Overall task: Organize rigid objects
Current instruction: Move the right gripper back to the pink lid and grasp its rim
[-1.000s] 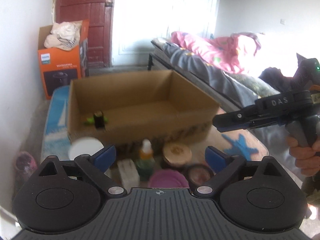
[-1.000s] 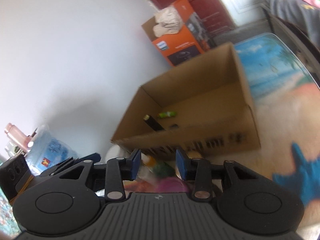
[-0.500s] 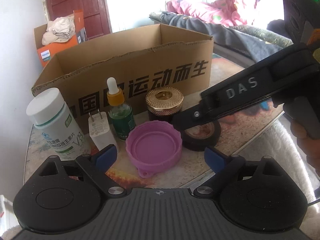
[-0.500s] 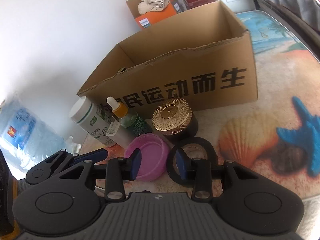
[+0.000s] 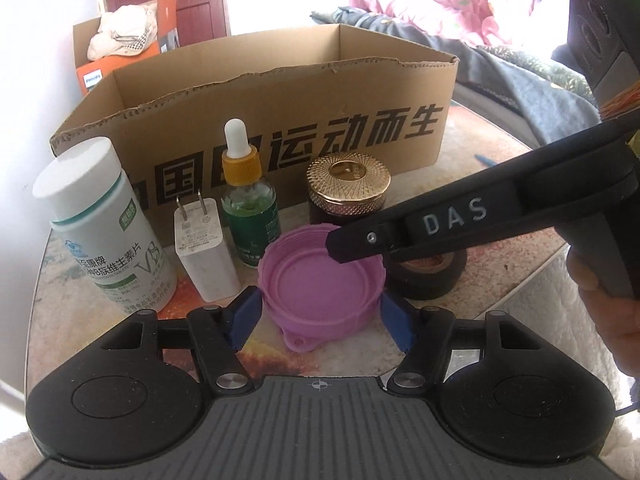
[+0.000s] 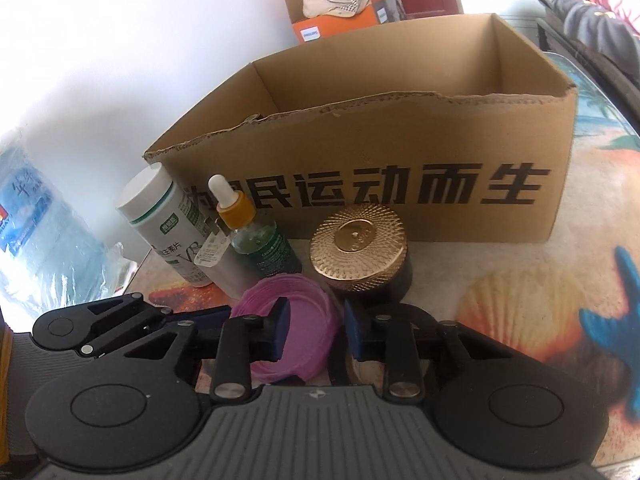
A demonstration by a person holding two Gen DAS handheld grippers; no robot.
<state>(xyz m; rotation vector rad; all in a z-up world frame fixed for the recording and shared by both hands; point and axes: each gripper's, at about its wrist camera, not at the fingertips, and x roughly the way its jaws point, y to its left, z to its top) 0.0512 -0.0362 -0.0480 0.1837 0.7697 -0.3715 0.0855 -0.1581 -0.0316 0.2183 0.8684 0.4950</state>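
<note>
the left claw (image 5: 320, 320) is closing around the round pink plastic lid (image 5: 322, 280) lying on the desk (image 5: 320, 364), pads not visibly pressing yet, while the right claw (image 6: 314, 334), nearly clenched, is straddling the black tape roll's (image 5: 424, 276) wall, both seemingly bound for the open cardboard box (image 5: 280, 120).

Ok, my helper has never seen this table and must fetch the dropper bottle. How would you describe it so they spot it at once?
Find the big cardboard box with black printed characters; a row of small items stands in front of it. The dropper bottle stands upright there, between a white plug adapter and a gold-lidded jar. It alone is green glass with an orange collar and white rubber bulb.
</note>
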